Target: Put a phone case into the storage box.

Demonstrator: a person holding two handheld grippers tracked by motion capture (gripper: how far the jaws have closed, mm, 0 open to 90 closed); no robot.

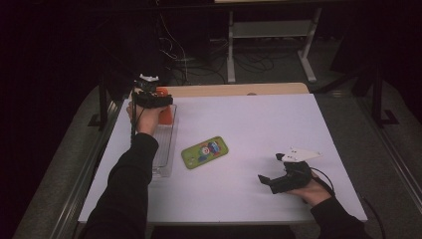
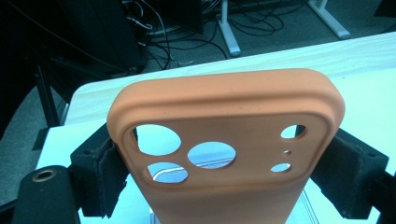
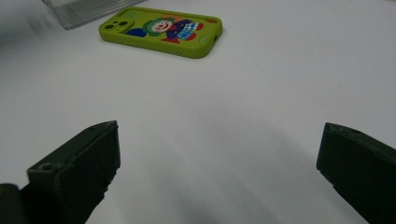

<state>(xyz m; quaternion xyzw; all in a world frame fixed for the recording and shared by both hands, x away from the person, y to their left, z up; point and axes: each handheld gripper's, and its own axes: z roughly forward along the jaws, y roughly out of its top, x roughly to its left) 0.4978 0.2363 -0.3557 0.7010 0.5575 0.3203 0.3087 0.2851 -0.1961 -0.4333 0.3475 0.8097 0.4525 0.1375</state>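
Clearly the left gripper [image 2: 219, 182] clamps an orange phone case [image 2: 224, 121] upright over the clear tray [image 1: 166, 149], while the right gripper [image 3: 219, 158] rests wide open, holding nothing.

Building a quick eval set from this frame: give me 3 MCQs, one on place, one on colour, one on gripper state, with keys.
1. Where does the green phone case lie?
A. inside the clear tray
B. flat on the white table, right of the clear tray
C. between the right gripper's jaws

2. What colour is the phone case held by the left gripper?
A. orange
B. blue
C. black

3. How does the right gripper stand?
A. shut on the green case
B. shut with nothing in it
C. open, nothing between its jaws

Key:
1 B: the high view shows it on the table, beside the clear tray.
2 A: the left gripper view shows the orange phone case clamped between the pads.
3 C: the right gripper view shows the jaws wide apart over bare table.
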